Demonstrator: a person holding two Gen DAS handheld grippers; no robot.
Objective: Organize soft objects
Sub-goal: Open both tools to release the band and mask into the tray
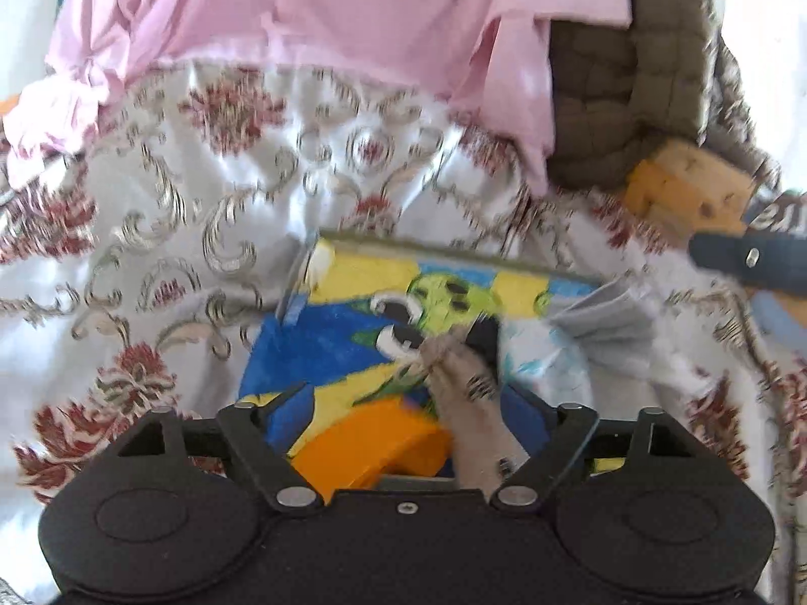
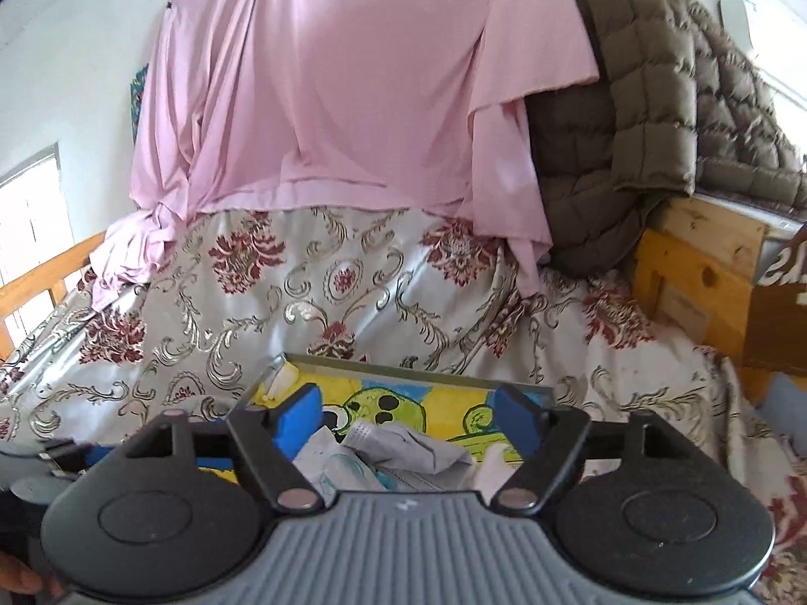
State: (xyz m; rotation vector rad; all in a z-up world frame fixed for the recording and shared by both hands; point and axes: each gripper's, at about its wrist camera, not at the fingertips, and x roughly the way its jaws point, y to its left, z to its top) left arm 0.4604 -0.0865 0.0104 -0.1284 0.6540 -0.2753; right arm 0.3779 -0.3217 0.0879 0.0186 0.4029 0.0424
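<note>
A shallow box [image 1: 454, 247] [image 2: 403, 370] with a green cartoon figure on yellow and blue lies on the floral bedspread. An orange soft piece [image 1: 368, 448], a beige patterned sock-like item [image 1: 469, 403], a crumpled grey-white cloth [image 1: 600, 322] [image 2: 403, 446] and a pale blue-and-white item [image 1: 544, 358] [image 2: 338, 469] rest in it. My left gripper [image 1: 411, 406] hangs open over the orange and beige pieces, its blue pads apart from them. My right gripper [image 2: 411, 418] is open above the grey-white cloth, holding nothing.
A pink cloth [image 1: 302, 10] [image 2: 328, 101] drapes down behind the bed. A brown quilted jacket [image 1: 630, 75] [image 2: 655, 91] hangs at the right over a wooden frame [image 2: 696, 262]. The floral bedspread [image 1: 202, 201] [image 2: 227, 312] spreads around the box.
</note>
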